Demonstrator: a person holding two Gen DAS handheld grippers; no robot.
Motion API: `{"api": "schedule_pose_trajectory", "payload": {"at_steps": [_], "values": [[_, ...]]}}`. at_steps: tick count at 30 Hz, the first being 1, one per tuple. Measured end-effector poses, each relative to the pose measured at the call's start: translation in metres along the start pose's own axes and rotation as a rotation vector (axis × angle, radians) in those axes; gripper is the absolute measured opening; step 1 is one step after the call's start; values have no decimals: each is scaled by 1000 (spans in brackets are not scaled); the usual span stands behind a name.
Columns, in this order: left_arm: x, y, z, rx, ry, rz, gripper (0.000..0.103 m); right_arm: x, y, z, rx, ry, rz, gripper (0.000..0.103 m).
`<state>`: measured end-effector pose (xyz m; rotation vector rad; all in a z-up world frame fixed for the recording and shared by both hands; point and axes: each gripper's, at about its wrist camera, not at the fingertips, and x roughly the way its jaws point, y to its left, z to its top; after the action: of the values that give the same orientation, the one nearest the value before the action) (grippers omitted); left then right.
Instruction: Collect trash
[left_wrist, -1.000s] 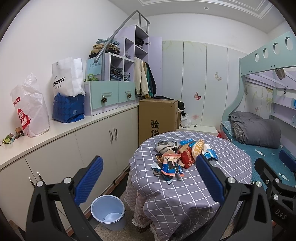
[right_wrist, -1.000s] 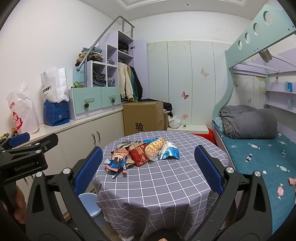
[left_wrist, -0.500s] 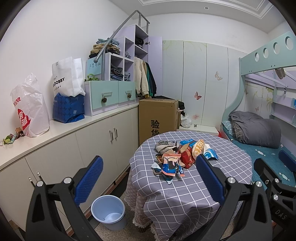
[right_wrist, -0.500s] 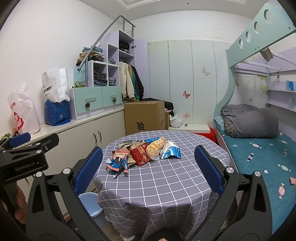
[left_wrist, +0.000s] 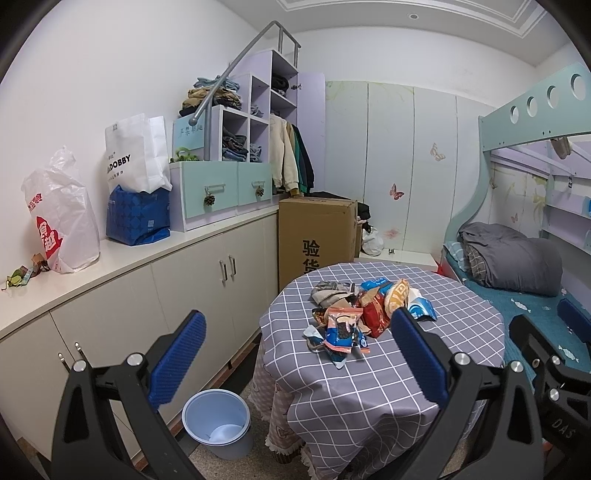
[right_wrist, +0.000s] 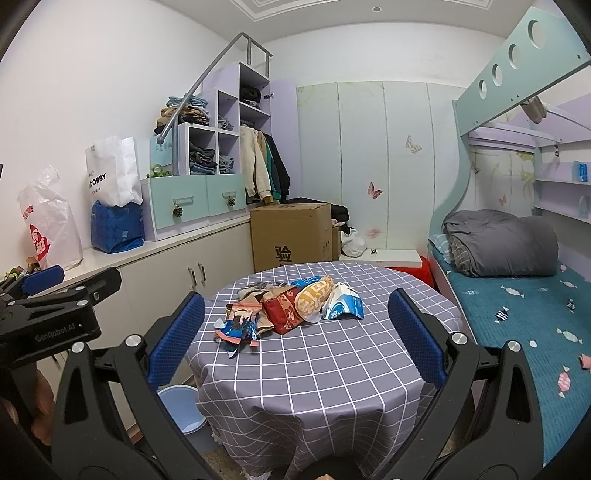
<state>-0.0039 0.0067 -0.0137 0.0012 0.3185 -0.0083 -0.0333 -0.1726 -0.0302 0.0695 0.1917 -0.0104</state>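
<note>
Both tongs — left tongs (left_wrist: 295, 358) and right tongs (right_wrist: 295, 334) — were held spread and empty; wrappers (right_wrist: 291, 308) were heaped on the bench (right_wrist: 332, 373), bin (left_wrist: 216, 422) at seven o'clock

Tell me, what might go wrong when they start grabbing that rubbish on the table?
The wrappers lie overlapped in a loose pile, so open fingers could pinch several and drop some. The pile sits on a loose tablecloth, which might get pinched and dragged along. The bin stands low beside the table, so light wrappers could miss it.

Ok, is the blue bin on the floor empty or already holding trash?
Empty as far as shown: the bin stands upright beside the table, bare inside, with no wrappers.
</note>
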Motion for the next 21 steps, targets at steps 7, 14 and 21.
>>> {"api": "schedule_pose_trajectory", "payload": {"at_steps": [7,14,21], "values": [[0,1,0,1,0,0,98,-1,0,1,2,2,3,97],[0,0,0,2,1,0,98,0,0,2,3,4,3,97],[0,0,0,2,1,-1,98,0,1,2,2,5,4,97]]}}
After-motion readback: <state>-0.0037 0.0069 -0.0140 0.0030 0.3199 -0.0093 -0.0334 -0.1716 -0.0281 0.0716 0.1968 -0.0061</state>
